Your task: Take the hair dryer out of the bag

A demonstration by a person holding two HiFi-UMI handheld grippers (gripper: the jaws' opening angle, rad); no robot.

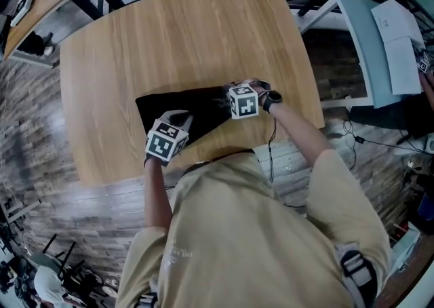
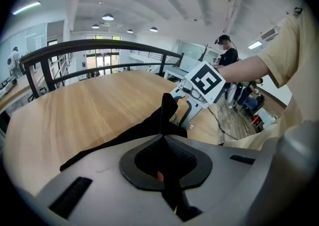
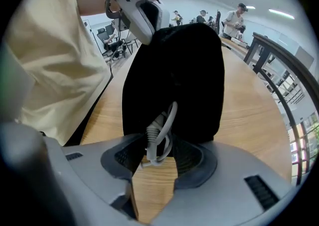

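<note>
A black cloth bag (image 1: pixel 180 106) lies on the wooden table (image 1: pixel 190 35) near its front edge. My left gripper (image 1: pixel 184 122) is shut on a fold of the bag's fabric (image 2: pixel 149 128), its jaws pinched together (image 2: pixel 162 140). In the right gripper view the bag (image 3: pixel 174 65) stands up as a dark hump just ahead. A grey-white power cord (image 3: pixel 160 133) with a ribbed sleeve pokes out of the bag's mouth. My right gripper (image 3: pixel 157 155) stands open around that cord loop, pads apart from it. The hair dryer's body is hidden inside the bag. In the head view the right gripper (image 1: pixel 230 100) is at the bag's right end.
A black railing (image 2: pixel 99 46) runs beyond the table's far side. The table's front edge (image 1: pixel 203 157) lies just under my hands. A pale desk with papers (image 1: pixel 383 35) stands at the right, with cables on the floor (image 1: pixel 369 142). People stand in the background (image 3: pixel 234 21).
</note>
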